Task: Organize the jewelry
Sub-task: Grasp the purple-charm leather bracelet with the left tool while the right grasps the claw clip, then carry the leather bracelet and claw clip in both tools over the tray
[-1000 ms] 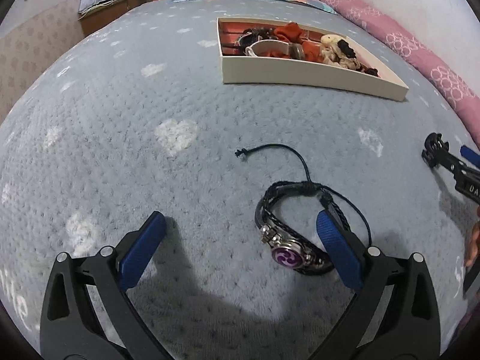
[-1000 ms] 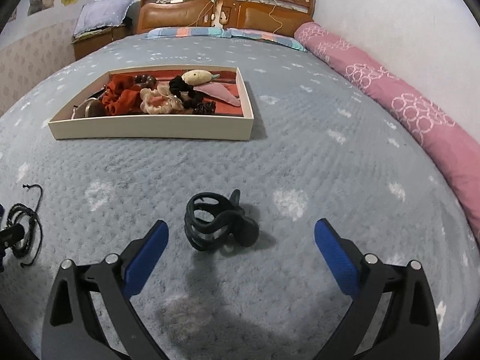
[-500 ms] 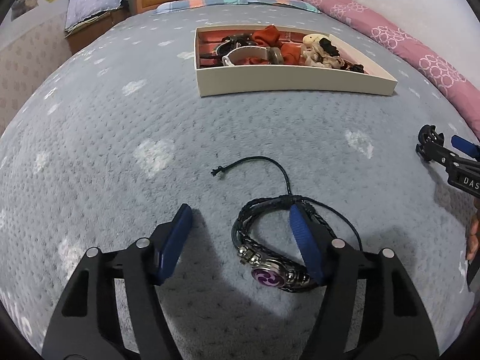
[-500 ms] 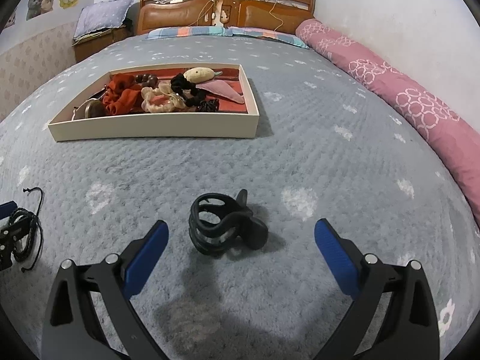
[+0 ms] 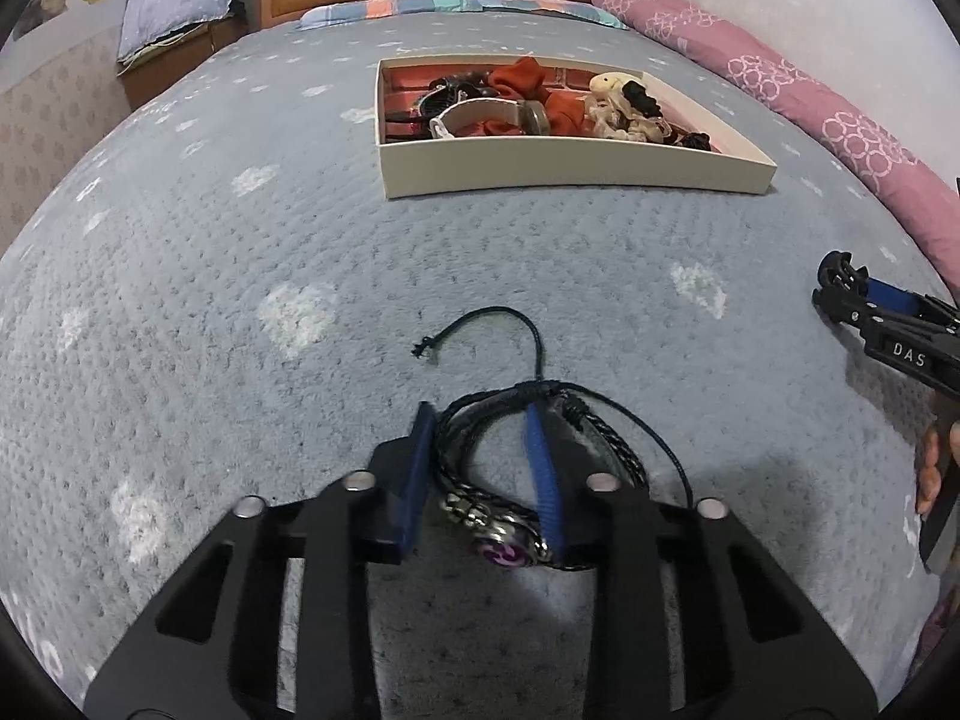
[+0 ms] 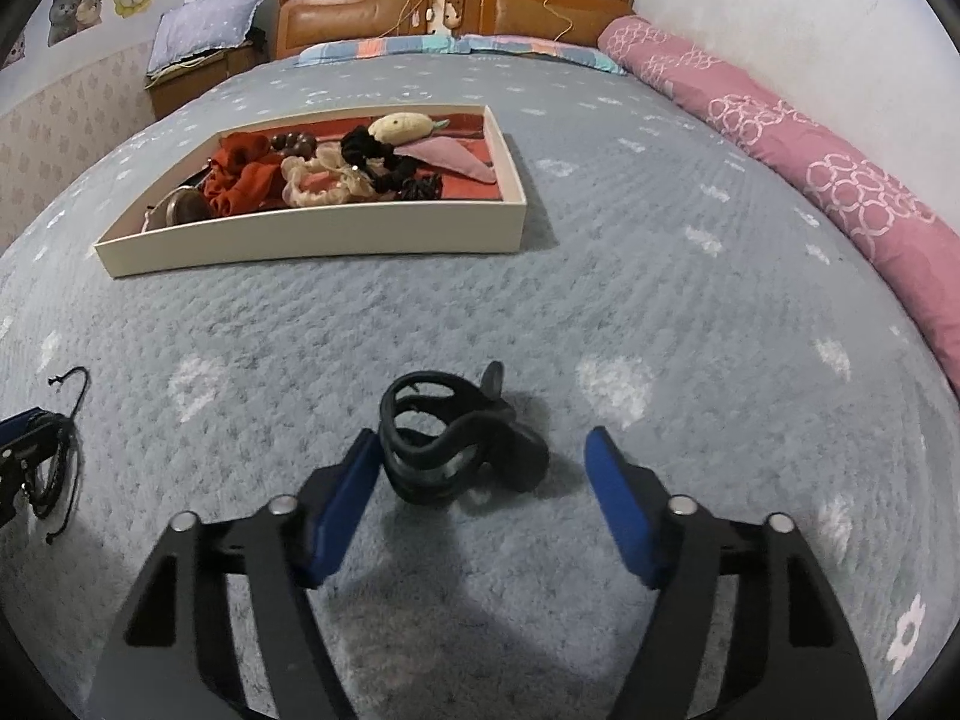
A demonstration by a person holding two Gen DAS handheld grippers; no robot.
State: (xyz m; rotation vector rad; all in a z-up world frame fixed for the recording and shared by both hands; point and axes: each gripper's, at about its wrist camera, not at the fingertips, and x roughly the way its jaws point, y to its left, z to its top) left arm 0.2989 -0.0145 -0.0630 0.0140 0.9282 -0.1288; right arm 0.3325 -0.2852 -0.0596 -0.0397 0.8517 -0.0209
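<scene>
Both wrist cameras look down the bed [image 5: 480, 240], sharing the tray [image 6: 312, 243].

One black braided cord bracelet with a purple round charm [image 5: 480, 480]; one black plastic claw hair clip [image 6: 444, 444]; one shallow cream rectangular tray with red lining [image 6: 312, 246], contents heaped and not countable; one long pink patterned bolster [image 6: 780, 138]; two blue-padded black grippers [image 5: 480, 438] [image 6: 480, 468].
</scene>
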